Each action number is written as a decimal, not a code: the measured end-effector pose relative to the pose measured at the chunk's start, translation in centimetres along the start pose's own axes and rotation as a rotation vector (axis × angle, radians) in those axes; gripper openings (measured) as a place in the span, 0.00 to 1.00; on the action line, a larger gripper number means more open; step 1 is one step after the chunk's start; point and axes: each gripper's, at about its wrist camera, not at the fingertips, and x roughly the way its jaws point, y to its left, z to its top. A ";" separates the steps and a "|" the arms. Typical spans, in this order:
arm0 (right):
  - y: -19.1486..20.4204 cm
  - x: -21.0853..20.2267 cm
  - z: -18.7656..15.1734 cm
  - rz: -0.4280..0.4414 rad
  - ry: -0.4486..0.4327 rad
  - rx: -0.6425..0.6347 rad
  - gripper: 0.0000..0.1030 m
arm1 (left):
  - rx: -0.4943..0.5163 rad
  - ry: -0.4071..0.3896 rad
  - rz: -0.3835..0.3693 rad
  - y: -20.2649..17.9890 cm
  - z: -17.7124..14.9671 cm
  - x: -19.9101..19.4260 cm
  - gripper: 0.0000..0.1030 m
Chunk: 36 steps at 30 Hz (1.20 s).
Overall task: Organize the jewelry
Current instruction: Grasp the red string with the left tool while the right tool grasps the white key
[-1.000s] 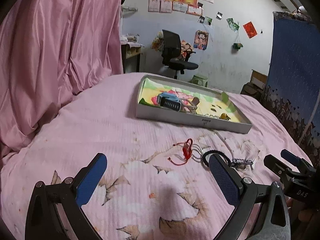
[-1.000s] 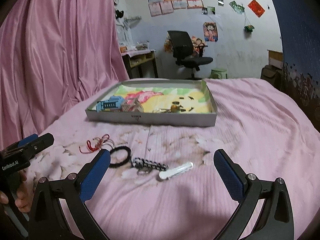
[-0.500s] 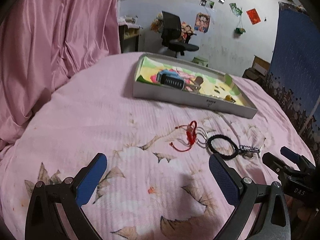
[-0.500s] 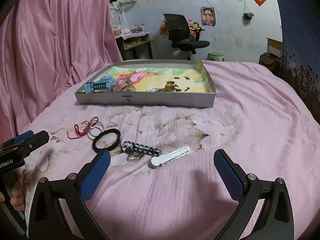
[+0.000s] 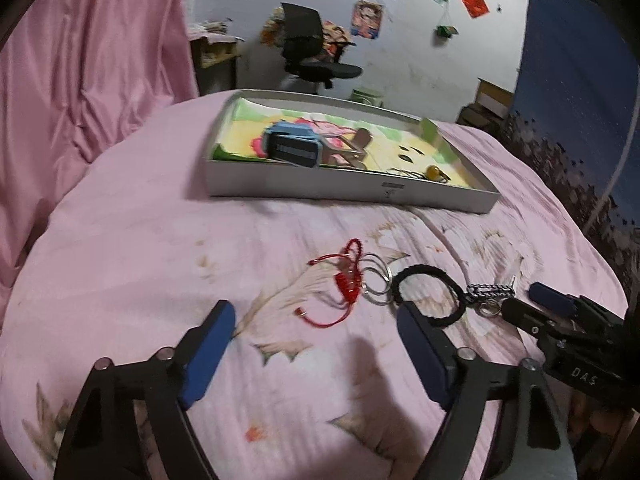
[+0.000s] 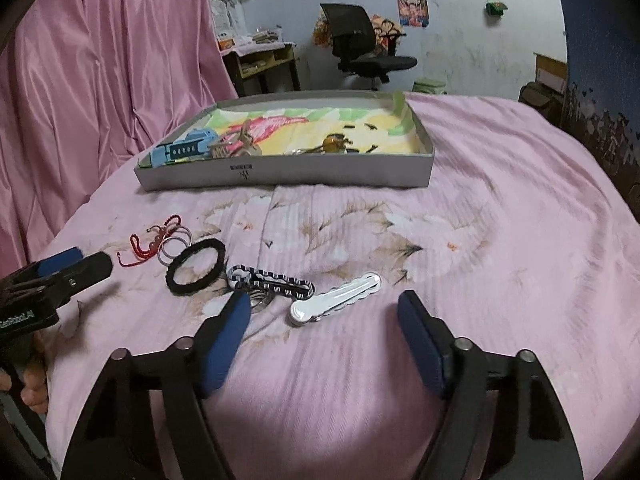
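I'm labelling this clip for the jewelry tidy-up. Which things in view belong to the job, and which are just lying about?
Part of the job:
- red cord bracelet
- silver rings
- black hair tie
- black-and-white clip
- white hair clip
- grey tray
- left tongs and right tongs, both open and empty

Just lying about:
- office chair
- pink curtain
- wall posters

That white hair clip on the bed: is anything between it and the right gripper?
Nothing visible. The white hair clip lies on bare pink bedspread just ahead of the open right gripper. The striped clip lies to its left, out of the way.
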 end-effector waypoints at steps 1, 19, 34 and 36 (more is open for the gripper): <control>0.0 0.2 0.0 0.001 0.003 0.000 0.61 | 0.002 0.004 -0.007 0.0 0.1 0.1 0.73; 0.3 1.1 -0.2 -0.021 0.056 -0.014 0.32 | -0.012 0.067 -0.073 -0.1 0.7 2.4 0.26; -0.1 1.0 -0.4 -0.045 0.062 -0.010 0.15 | -0.013 0.076 -0.112 -0.3 0.2 2.5 0.05; -0.4 1.0 -0.3 -0.039 0.057 0.001 0.15 | -0.010 0.073 -0.114 -0.4 0.1 2.4 0.05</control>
